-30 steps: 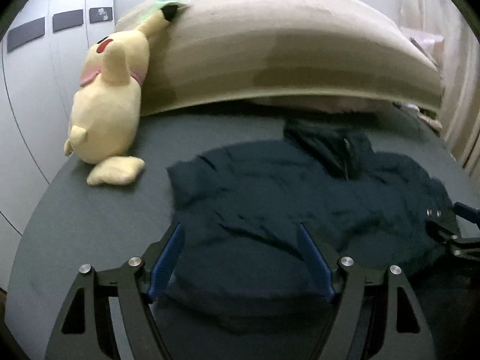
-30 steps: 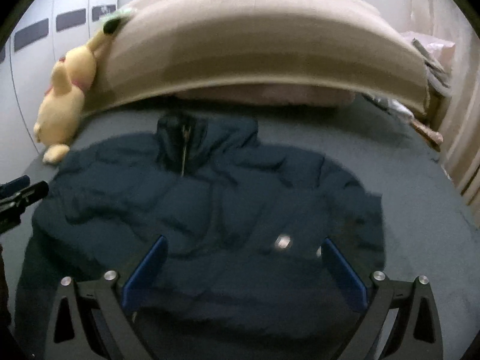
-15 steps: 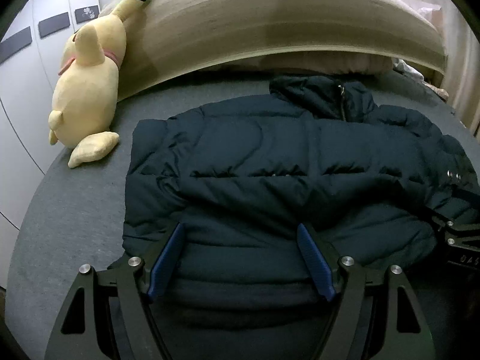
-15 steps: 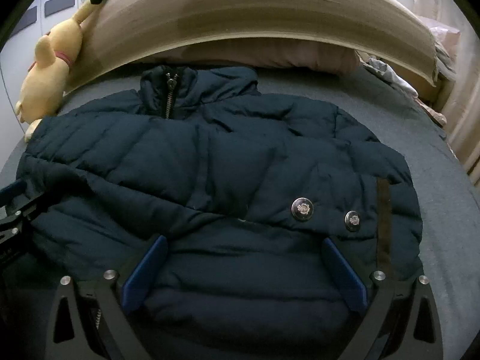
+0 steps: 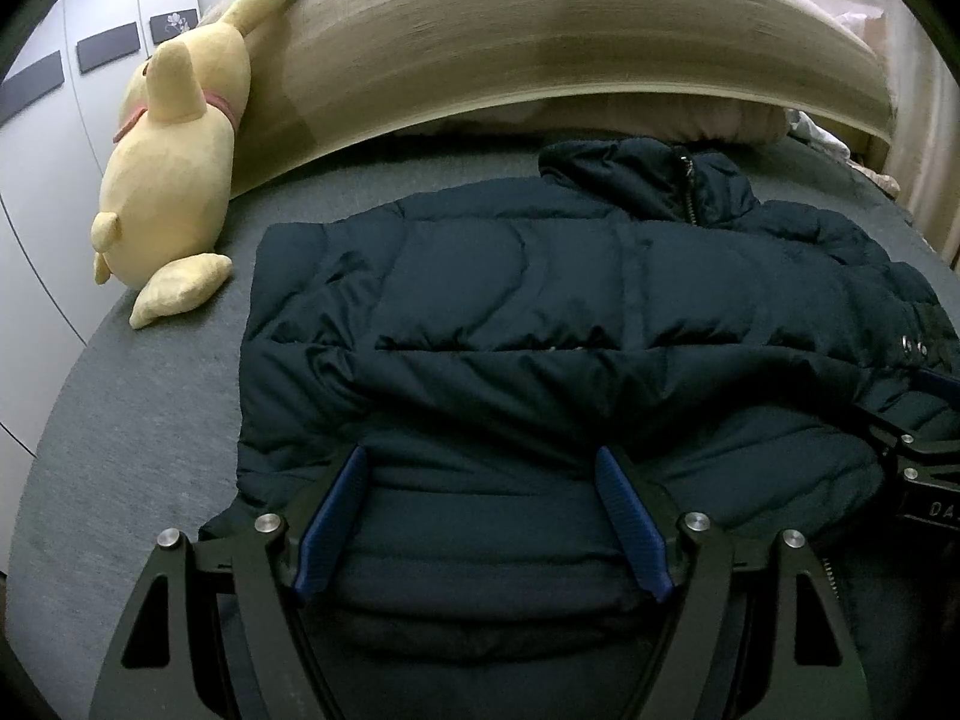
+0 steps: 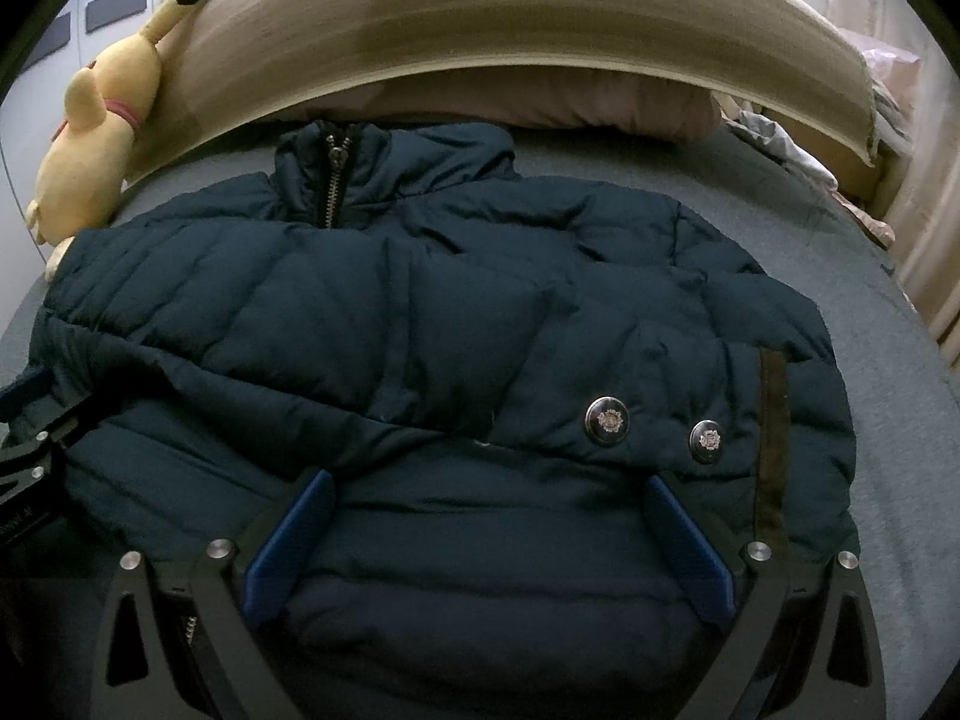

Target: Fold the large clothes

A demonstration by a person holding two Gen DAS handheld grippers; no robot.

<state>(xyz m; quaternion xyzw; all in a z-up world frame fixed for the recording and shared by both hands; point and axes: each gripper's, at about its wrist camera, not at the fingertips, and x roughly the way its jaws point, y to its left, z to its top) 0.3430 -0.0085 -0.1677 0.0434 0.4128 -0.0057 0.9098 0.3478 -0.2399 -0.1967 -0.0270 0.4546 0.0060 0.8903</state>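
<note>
While both views were a blurry mess a second ago, they've settled now, and from the left wrist the navy puffer jacket (image 5: 540, 312) fills most of the picture instead of sitting far off, so the left hand-held gripper (image 5: 480, 516) has dropped right down over the jacket's near hem. Its blue pads are spread wide with the padded hem bulging up between them, but they don't look like they're squeezing it yet. The jacket lies flat across the middle of the bed (image 5: 138, 420), collar toward the headboard (image 5: 570, 48). My read: that's the lineup for grabbing the hem and folding it up toward the collar. A yellow plush toy (image 5: 174, 162) leans at the bed's far left corner, just beside the jacket's left shoulder, so it's worth watching if the fabric swings that way. The other gripper pokes in at the right edge, resting on the jacket.

From the right wrist, same story: a closer, sharper view than before. The right hand-held gripper (image 6: 489, 540) is also spread wide over the hem, fabric between the pads, no clear pinch. Two metal snaps (image 6: 607, 420) and a dark strip sit on the flap just ahead of it. A pinkish pillow (image 6: 540, 105) lies under the headboard, just past the collar, and some crumpled cloth (image 6: 780, 138) sits at the far right corner, well apart from the jacket. Nothing really blocks the fold, though the puffy fabric will probably spring back.
</note>
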